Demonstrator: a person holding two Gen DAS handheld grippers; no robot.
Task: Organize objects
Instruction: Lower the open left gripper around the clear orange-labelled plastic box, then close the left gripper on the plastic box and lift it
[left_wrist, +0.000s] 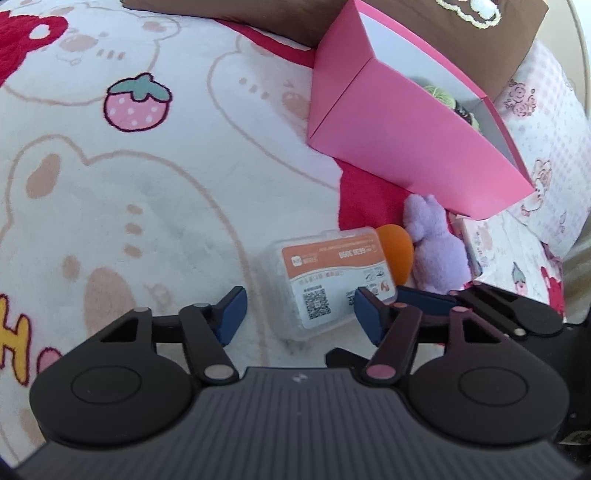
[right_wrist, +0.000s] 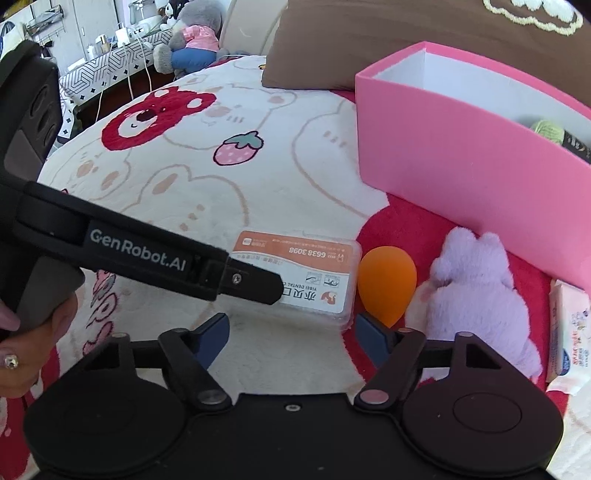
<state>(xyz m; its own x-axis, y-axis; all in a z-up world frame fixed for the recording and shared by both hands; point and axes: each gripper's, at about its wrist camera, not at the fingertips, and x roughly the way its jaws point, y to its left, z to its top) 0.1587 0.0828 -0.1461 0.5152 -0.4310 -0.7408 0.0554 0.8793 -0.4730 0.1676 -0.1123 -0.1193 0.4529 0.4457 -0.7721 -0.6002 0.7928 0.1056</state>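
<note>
Both my grippers are down over the bed, jaws apart, nothing clamped yet. Left gripper (left_wrist: 299, 314) straddles the clear floss box (left_wrist: 325, 275) lying on the blanket (left_wrist: 147, 192), just beside the orange sponge (left_wrist: 397, 254) and purple plush (left_wrist: 439, 254). Right gripper (right_wrist: 291, 334) hangs just short of the sponge. I'd square the pads on the box's long edges, squeeze gently, then lift toward the pink box (left_wrist: 399, 136)
</note>
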